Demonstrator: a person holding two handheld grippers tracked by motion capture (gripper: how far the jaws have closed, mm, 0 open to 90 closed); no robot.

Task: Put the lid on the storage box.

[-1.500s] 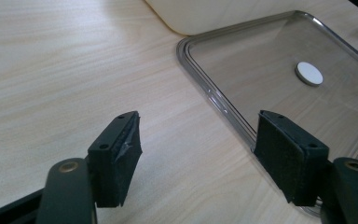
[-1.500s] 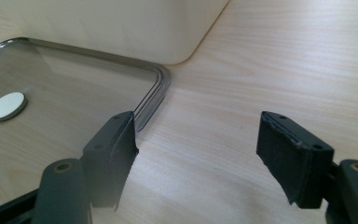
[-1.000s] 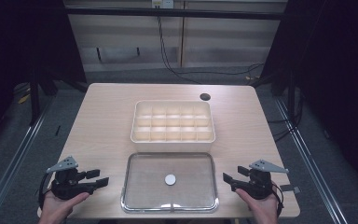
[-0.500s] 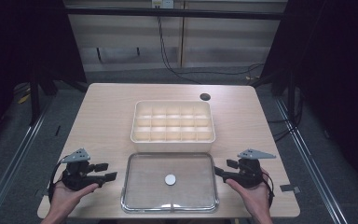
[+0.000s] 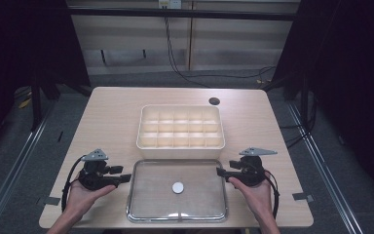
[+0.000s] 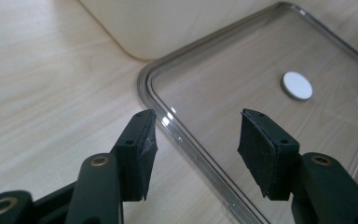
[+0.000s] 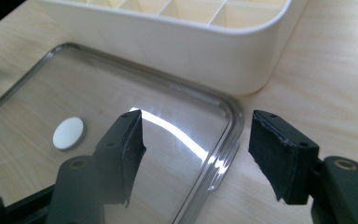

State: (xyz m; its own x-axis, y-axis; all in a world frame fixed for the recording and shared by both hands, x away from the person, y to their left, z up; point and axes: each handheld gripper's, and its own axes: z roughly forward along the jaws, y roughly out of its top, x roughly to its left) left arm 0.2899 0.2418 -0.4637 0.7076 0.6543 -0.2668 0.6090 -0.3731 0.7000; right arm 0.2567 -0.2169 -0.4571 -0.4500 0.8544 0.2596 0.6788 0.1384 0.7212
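Both hands have slid inward since a second ago. The left gripper (image 5: 124, 177) and right gripper (image 5: 220, 171) now bracket the clear lid (image 5: 177, 211), which lies flat at the lower middle of the high view, just below the white compartment box (image 5: 180, 144). The left fingers (image 6: 142, 149) have just been closing, yet both pairs are released, straddling the lid's rim without pressing. A two-sided lift looks imminent.

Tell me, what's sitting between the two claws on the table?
The clear lid with its white round disc lies between the left claw and right claw, seen from the high view.
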